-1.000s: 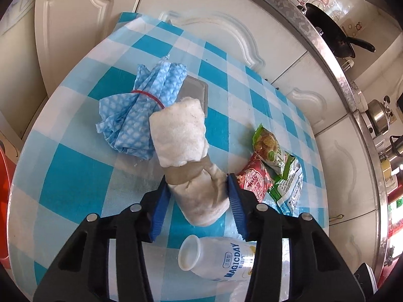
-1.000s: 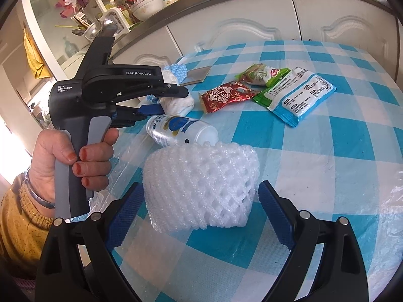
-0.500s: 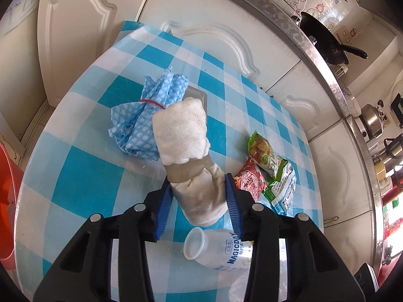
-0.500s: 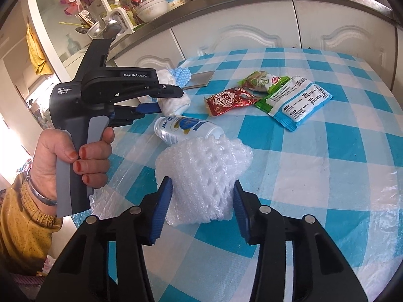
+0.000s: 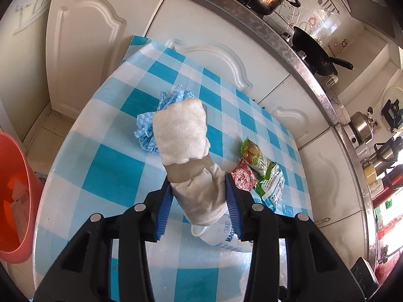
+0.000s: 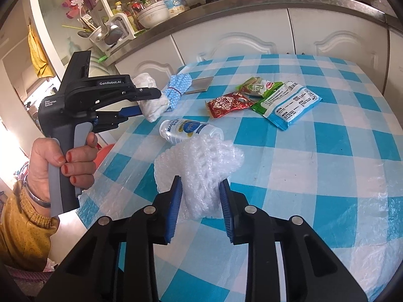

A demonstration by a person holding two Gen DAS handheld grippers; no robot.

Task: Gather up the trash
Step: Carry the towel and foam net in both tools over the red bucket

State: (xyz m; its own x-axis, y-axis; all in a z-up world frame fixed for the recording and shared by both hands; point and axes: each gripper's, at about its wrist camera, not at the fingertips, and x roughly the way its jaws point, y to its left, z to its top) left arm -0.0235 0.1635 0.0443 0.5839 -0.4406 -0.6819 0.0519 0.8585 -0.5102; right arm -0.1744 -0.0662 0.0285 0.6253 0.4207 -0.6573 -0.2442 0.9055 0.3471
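My left gripper (image 5: pixel 199 191) is shut on a rolled white cloth (image 5: pixel 181 130) bound with tape and holds it above the checked table (image 5: pixel 113 176); the cloth also shows in the right wrist view (image 6: pixel 151 100). My right gripper (image 6: pixel 200 191) is shut on a white foam fruit net (image 6: pixel 201 161), lifted just off the table. A white plastic bottle (image 6: pixel 187 130) lies on its side between them, partly under the cloth in the left wrist view (image 5: pixel 221 234).
A blue cloth bundle (image 6: pixel 177 88), a grey card (image 6: pixel 200 85), a red snack packet (image 6: pixel 230 103) and green and blue packets (image 6: pixel 284 100) lie on the table. An orange bin (image 5: pixel 12 201) stands on the floor at the left. White cabinets (image 5: pixel 105 40) run behind.
Both grippers have closed, the left on the cloth roll and the right on the foam net. Both have risen from the table with their loads.
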